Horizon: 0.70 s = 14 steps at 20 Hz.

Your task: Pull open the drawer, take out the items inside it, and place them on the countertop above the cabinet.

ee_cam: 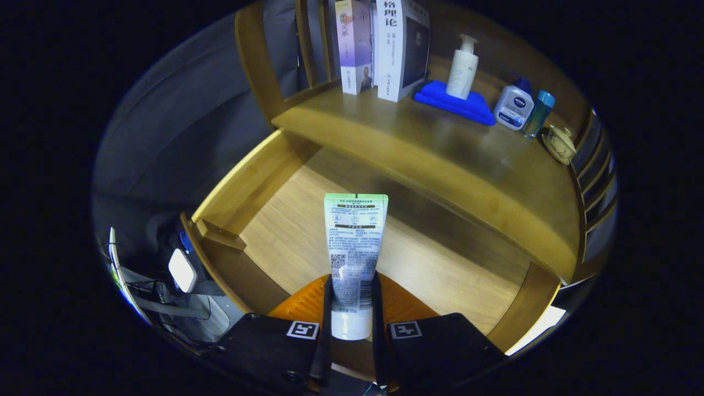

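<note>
Pale-green tube (355, 242) clamped between the closed jaws of the gripper (352, 308), held above the open wooden drawer (275, 231). Retrieval step under way; next, probably lifting farther to the bare counter (440, 159), near the blue cloth (440, 99).

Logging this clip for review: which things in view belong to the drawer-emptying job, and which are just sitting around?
Job in hand:
- tube, clamped in the gripper
- open drawer, under the tube
- countertop, beyond the drawer

Lying about on the countertop:
- two books
- pump bottle standing on a blue cloth
- squat white bottle
- slim teal bottle
- small round ornament
</note>
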Tool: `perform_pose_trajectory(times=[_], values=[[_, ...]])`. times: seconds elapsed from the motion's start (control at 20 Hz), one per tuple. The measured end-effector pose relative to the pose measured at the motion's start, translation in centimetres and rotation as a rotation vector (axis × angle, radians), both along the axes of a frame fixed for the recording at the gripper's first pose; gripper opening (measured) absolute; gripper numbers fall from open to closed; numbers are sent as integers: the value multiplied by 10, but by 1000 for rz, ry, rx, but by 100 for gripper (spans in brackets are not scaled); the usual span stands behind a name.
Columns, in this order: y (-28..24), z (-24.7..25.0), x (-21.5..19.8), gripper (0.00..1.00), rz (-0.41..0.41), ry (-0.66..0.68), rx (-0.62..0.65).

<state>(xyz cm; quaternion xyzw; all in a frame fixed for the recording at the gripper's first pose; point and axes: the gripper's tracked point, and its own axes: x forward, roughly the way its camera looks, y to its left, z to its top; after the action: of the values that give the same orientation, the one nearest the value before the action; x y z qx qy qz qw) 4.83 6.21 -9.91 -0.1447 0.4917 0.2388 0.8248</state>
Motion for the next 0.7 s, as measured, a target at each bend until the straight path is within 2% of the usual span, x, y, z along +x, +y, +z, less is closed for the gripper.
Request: perform_pose_trajectory(times=[0.3, 0.7], values=[[-22, 55, 43, 33, -108, -96, 81], [-63, 78, 138, 32, -355, -141, 148]])
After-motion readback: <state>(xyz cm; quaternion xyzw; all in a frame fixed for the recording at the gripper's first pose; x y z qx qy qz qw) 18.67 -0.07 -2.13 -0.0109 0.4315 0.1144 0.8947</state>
